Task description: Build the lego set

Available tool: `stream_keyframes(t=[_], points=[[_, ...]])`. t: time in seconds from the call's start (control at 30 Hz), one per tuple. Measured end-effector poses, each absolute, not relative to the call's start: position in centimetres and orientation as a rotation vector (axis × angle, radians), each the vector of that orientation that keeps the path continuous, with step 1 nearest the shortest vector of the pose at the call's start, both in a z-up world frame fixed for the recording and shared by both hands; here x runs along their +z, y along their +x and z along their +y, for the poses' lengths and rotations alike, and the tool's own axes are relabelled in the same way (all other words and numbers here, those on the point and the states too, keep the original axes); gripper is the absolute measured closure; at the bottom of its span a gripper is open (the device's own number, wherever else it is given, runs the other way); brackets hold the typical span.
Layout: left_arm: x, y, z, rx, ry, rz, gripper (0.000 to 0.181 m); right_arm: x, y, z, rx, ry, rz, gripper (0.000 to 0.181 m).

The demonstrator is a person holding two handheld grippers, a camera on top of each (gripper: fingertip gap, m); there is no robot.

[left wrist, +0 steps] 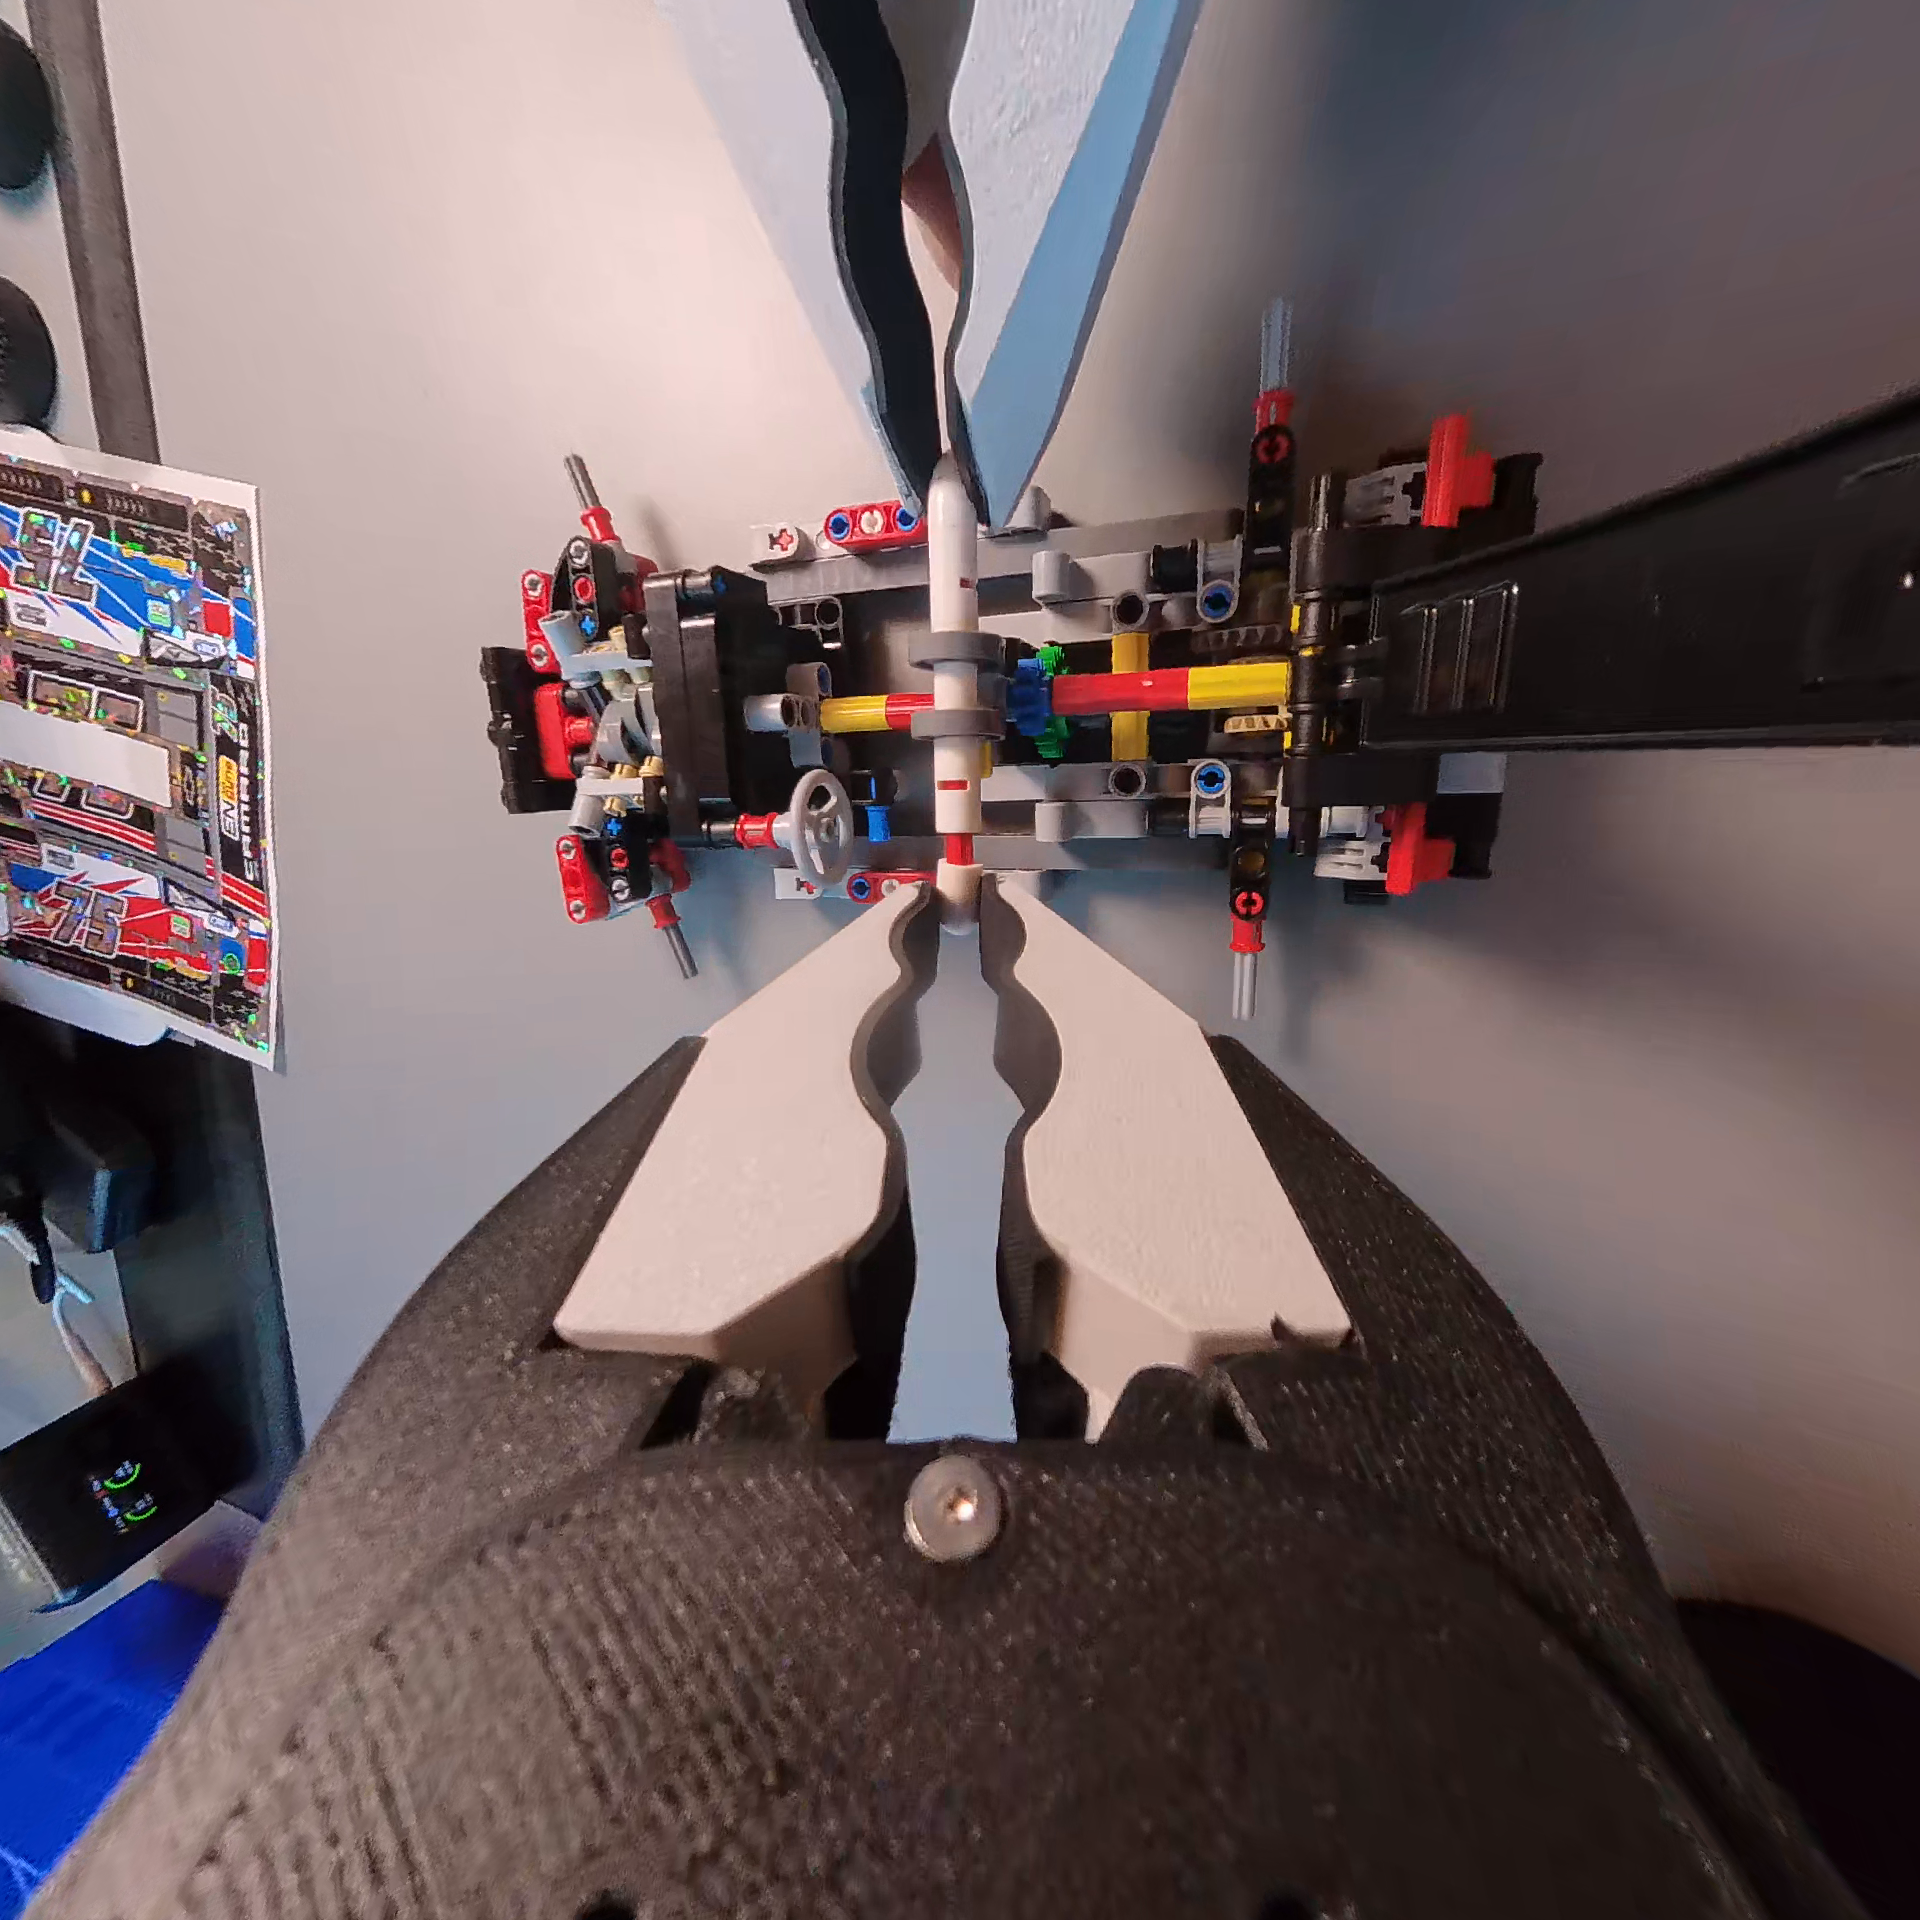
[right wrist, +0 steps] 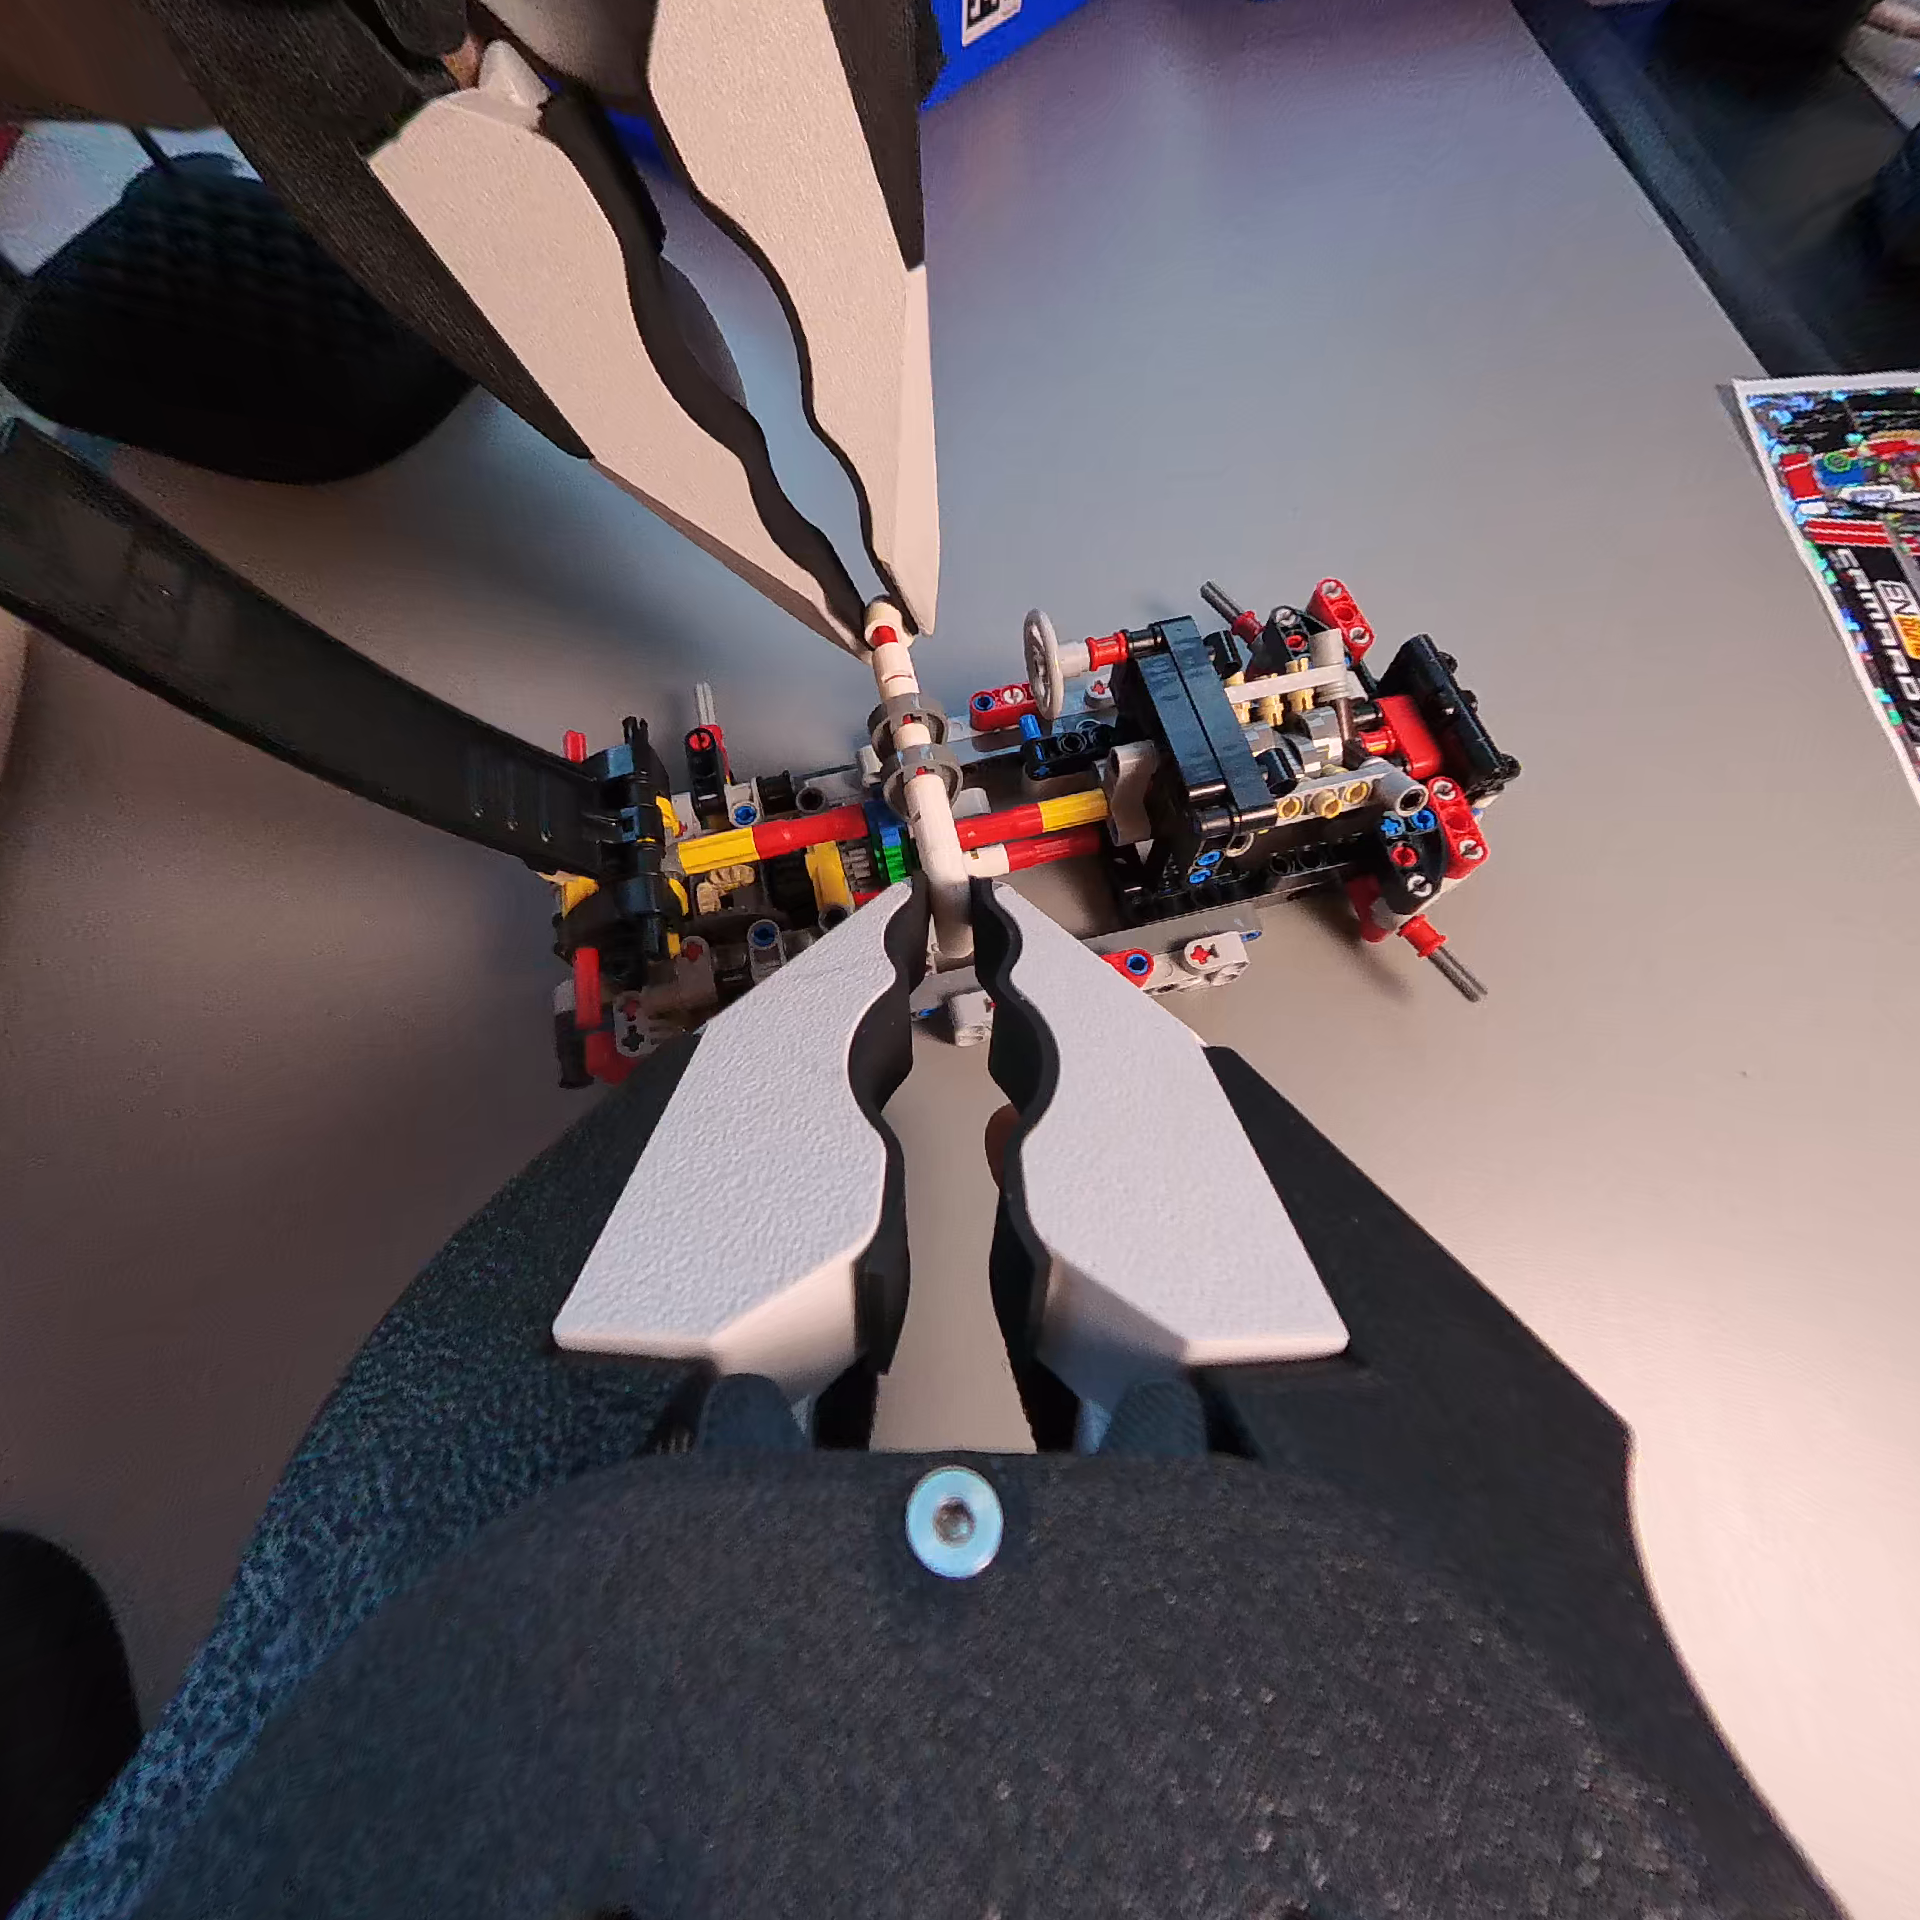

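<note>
- We see the lego chassis (left wrist: 997,717) lying on the grey desk (left wrist: 416,364), mid-frame in both wrist views.
- A white rod assembly (left wrist: 954,665) with two grey rings crosses the chassis above its red-and-yellow axle (left wrist: 1143,691).
- Our left tongs (left wrist: 954,902) pinch the rod's lower end at the centre of the left wrist view.
- Our right tongs (right wrist: 943,899) pinch the opposite end, reaching in from the top of that view.
- A sticker sheet (left wrist: 125,748) lies at the left edge.
- A black strap (left wrist: 1662,623) runs from the chassis to the right edge.

Sticker sheet (left wrist: 125,748) — printed lettering, numbers; small dark screen (left wrist: 125,1496) — green marks.
</note>
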State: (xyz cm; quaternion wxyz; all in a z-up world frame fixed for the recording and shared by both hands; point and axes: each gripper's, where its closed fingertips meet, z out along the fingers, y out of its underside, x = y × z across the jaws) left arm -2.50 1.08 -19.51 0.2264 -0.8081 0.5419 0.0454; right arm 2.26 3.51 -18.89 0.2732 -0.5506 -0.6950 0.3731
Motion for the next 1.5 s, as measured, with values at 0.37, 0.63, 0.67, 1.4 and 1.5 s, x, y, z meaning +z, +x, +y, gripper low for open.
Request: stream_keyframes(t=[0.37,0.63,0.67,1.4,1.5], points=[[-19.5,-2.5,1.2,0.245,-2.285,1.542,0.176,-19.0,2.4,3.5,0.979,-1.499,-1.873,0.176],[-19.5,-2.2,1.5,0.114,-2.208,1.427,0.176,-19.0,2.6,3.6,0.980,-1.505,-1.858,0.175],[-19.5,-2.1,1.4,0.062,-2.188,1.392,0.175,-19.0,2.6,3.6,0.987,-1.501,-1.856,0.175],[-18.5,-1.0,1.5,-0.355,-1.906,1.149,0.175,-16.8,-0.9,1.7,0.963,-1.351,-1.909,0.160],[-18.5,-1.0,1.5,-0.369,-1.887,1.141,0.175,-17.1,-1.1,1.5,0.956,-1.348,-1.915,0.161]])
